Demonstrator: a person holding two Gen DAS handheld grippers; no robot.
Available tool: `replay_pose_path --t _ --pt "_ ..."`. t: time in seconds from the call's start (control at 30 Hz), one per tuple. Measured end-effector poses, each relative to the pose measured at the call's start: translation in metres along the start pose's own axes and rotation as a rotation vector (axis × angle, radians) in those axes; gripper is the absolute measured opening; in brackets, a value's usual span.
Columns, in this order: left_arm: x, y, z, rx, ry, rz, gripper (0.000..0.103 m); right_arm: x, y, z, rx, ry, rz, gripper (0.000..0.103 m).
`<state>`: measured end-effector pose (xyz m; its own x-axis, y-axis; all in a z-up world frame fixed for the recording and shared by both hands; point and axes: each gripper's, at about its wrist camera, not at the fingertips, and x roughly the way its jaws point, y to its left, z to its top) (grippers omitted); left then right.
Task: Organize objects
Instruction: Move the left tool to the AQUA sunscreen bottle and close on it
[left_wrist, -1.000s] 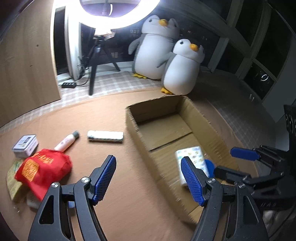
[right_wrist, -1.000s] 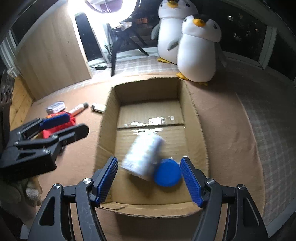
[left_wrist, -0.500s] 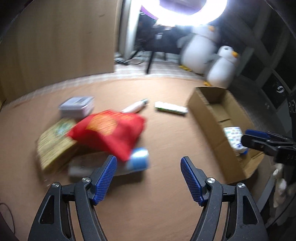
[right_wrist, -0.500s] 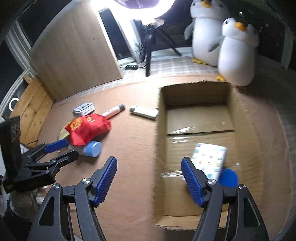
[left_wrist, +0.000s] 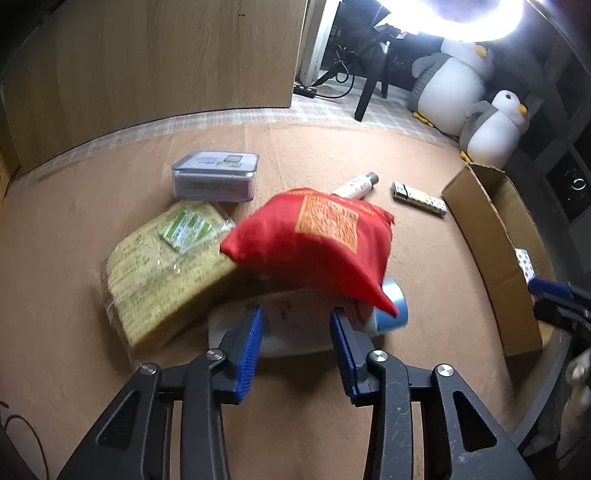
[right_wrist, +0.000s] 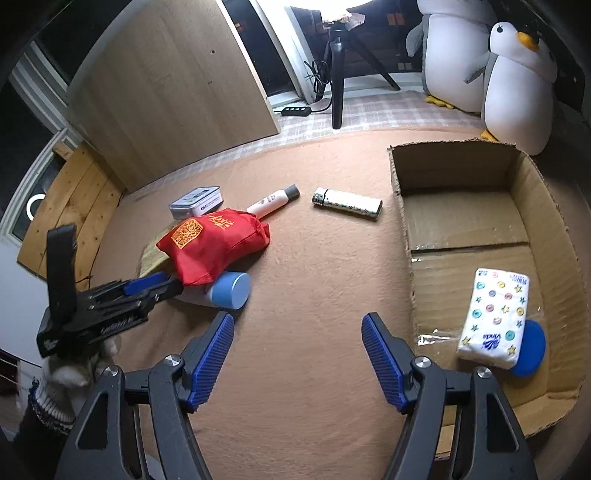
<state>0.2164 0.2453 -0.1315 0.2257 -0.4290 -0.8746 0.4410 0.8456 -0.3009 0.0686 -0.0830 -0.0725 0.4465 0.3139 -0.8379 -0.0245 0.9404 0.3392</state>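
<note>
White bottle (left_wrist: 291, 325) lies between the closing left hand-held gripper (left_wrist: 297, 332).

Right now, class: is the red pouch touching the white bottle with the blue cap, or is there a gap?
Touching. The right wrist view shows the red pouch lying directly on the white bottle with the blue cap, no gap between them; the left wrist view shows it draped over the cap too.

1. A brown felt-like mat (right_wrist: 314, 258) covers the floor; beyond it lies a pale checked rug (right_wrist: 388, 107).
2. A light wooden panel (right_wrist: 166, 85) stands at the back; a ring light (left_wrist: 480, 22) glares above a black tripod (right_wrist: 338, 74).
3. Two plush penguins (right_wrist: 517, 85) sit before dark windows; a black power strip (right_wrist: 295, 110) lies near the tripod.
</note>
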Motion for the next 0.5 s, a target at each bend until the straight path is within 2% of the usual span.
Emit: replay_pose_path --t 0.23,0.5 --pt "0.02 -0.013 0.015 0.041 0.028 -0.022 0.033 -0.004 0.004 -0.007 0.012 -0.001 -0.012 0.068" --pt "0.033 -0.012 0.022 0.039 0.047 -0.061 0.033 -0.007 0.006 -0.015 0.019 0.006 -0.016 0.068"
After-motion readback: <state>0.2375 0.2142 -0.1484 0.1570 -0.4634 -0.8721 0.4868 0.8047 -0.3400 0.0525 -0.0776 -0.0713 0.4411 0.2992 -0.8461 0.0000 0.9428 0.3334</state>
